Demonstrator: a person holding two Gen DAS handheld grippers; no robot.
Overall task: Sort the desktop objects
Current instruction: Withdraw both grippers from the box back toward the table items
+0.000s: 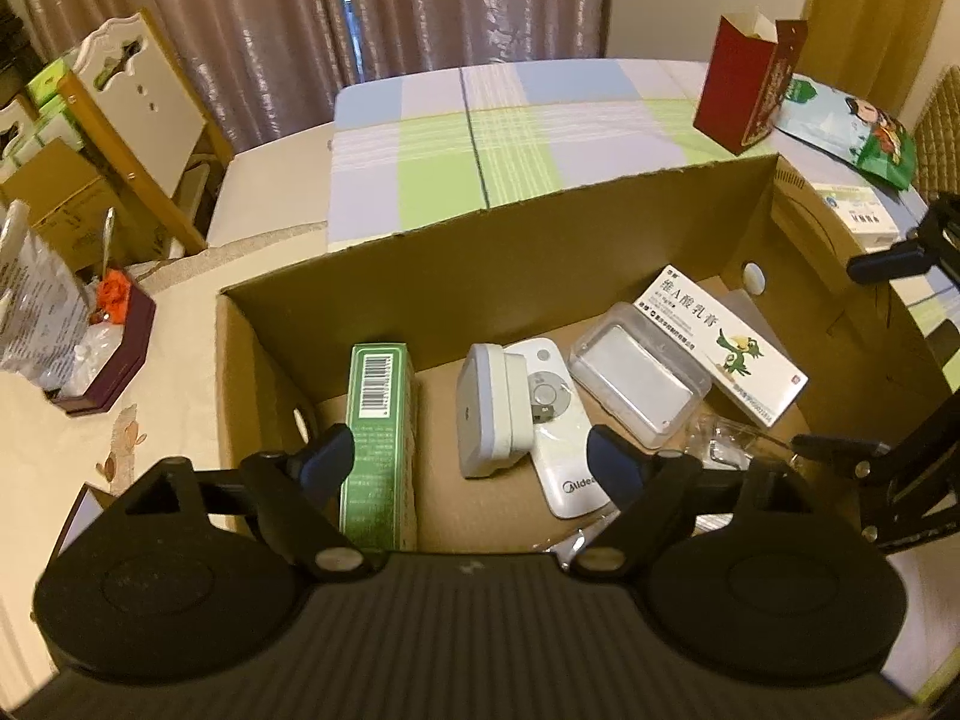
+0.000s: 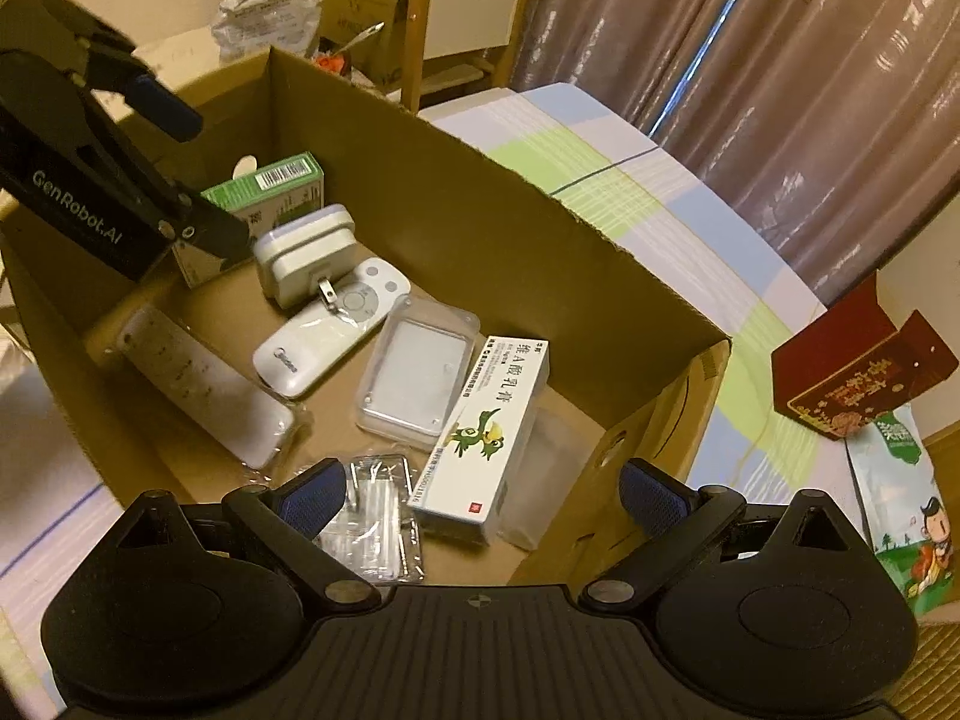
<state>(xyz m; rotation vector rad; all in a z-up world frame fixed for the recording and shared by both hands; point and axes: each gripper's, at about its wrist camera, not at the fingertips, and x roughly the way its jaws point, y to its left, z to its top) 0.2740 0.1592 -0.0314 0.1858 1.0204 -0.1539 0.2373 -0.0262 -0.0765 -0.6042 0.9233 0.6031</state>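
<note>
Nearest to us, our left tongs (image 1: 468,456) are wide apart and hold nothing. They hang over the near edge of the big brown cardboard box (image 1: 540,222). Our right tongs (image 2: 483,495) are wide apart too and hold nothing, over the box's other end.

Just past the right tongs lies a clear plastic packet of small white sticks (image 2: 375,522). Beside it is a long white medicine box with a green bird picture (image 2: 483,444). Its long side points away from the right tongs, toward the far wall of the box. One end leans on a clear plastic case with a grey inside (image 2: 417,378).

A long white power strip in a clear wrap (image 2: 204,387) lies along the near wall.

In the middle is a white remote control with a round grey button ring (image 1: 558,426). Its long side runs from near to far as the left tongs see it. A chunky white plug adapter (image 1: 489,408) sits on top of the remote's far end.

At the left is a tall green carton with a barcode (image 1: 378,438). It lies with its long side pointing away from the left tongs, touching the left finger.

Behind the box is a bed with a checked cover (image 1: 510,138). To the right, outside the box, stand a dark red paper box (image 1: 747,87) and a shiny snack bag with a cartoon child (image 1: 852,123).
</note>
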